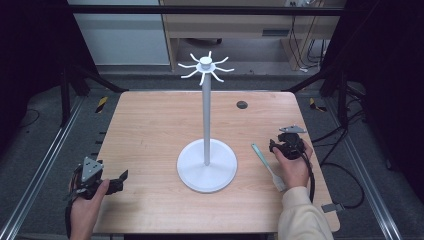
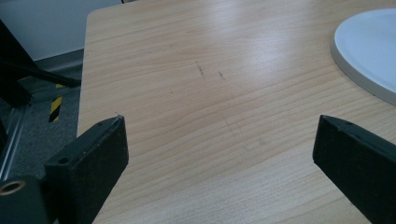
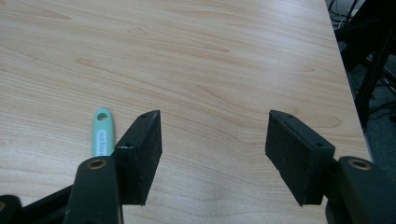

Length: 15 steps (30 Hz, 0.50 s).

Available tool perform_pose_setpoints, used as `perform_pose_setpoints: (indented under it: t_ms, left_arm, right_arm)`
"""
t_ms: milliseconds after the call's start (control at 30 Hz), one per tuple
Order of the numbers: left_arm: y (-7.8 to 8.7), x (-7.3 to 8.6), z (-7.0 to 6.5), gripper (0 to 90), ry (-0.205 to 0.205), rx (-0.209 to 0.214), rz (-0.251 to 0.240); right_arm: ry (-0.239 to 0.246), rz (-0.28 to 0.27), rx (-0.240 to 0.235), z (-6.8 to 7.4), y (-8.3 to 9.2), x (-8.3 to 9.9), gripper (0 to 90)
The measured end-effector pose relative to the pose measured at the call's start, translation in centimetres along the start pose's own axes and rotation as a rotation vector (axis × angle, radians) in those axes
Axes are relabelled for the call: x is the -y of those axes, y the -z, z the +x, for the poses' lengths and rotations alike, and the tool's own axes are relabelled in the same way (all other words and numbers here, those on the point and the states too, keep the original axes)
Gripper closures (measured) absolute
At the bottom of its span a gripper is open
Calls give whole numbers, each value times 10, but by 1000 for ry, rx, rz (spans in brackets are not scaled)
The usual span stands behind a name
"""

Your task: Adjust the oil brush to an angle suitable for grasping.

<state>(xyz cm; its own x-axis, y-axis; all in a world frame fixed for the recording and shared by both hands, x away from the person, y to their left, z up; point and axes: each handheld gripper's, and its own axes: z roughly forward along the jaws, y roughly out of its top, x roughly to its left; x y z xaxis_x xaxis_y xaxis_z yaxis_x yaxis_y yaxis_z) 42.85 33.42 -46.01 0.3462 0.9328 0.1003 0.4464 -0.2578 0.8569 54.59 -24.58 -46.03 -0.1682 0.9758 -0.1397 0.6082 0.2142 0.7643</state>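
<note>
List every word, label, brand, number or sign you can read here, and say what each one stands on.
Mint-green utensil handle: a short white word printed along it, too blurred to read.
Yellow-and-black hazard stripes on the floor beside the table: a marking, no words.
White hook stand, right gripper, left gripper: no text on them.

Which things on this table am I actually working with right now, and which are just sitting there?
In play:
- spatula with a mint-green handle, lying flat beside the open right gripper
- white stand with hooks at its top, mid-table

Just there:
- small dark round spot near the table's far edge
- left gripper, open over bare wood, nothing between its jaws
</note>
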Motion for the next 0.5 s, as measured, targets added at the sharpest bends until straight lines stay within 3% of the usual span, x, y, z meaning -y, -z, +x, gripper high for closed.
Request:
perform_pose_setpoints:
  t_ms: [100,200,333,367,400,500]
  left_arm:
    - [-1,0,-3,30,-19,-3,7]
    - [-1,-1,-5,30,-25,2,6]
    - [-1,-1,-8,30,-34,0,6]
    - [-1,-1,-8,30,-34,3,7]
    - [-1,0,-9,30,-35,4,8]
    - [-2,0,-11,31,-41,11,13]
  right_arm:
    - [-6,9,2,-1,-1,-3,377]
    - [-2,0,35,-5,-3,-10,400]
    - [-33,-20,53,-7,-8,-22,454]
    - [-18,-22,38,-6,-12,-25,539]
    - [-18,-22,38,-6,-12,-25,539]
    - [-6,-1,-11,-2,-19,-27,664]
